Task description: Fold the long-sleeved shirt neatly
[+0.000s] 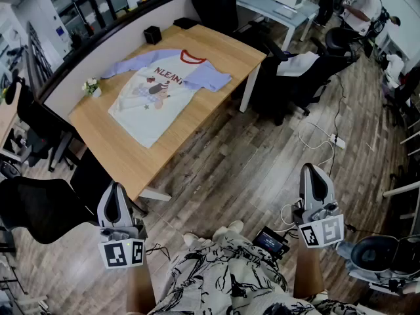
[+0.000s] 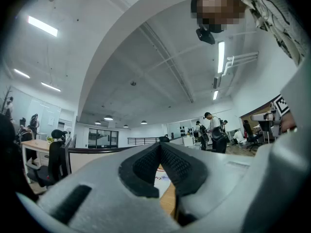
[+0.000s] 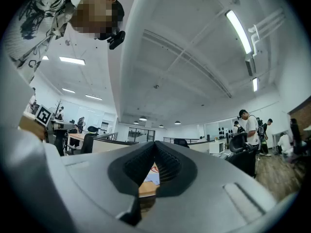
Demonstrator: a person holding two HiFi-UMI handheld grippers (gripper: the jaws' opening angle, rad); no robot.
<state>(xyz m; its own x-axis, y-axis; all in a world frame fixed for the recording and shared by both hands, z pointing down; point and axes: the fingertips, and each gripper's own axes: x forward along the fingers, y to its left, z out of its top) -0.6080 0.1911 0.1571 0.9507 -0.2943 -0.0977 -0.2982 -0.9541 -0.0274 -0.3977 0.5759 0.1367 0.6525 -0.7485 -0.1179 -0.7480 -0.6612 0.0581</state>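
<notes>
A long-sleeved shirt, white body with lilac sleeves, a red collar and a printed picture, lies spread flat on the wooden table well ahead of me. My left gripper hangs shut and empty over the floor near the table's front corner. My right gripper is also shut with nothing in it, over the wood floor to the right, far from the shirt. In the left gripper view a sliver of the shirt shows below the closed tips. The right gripper view shows the shirt through its shut tips.
Black office chairs stand left of the table and another to its right. A small flower pot and a black box sit on the table's far edge. Cables and a power strip lie on the floor. People stand at the back right.
</notes>
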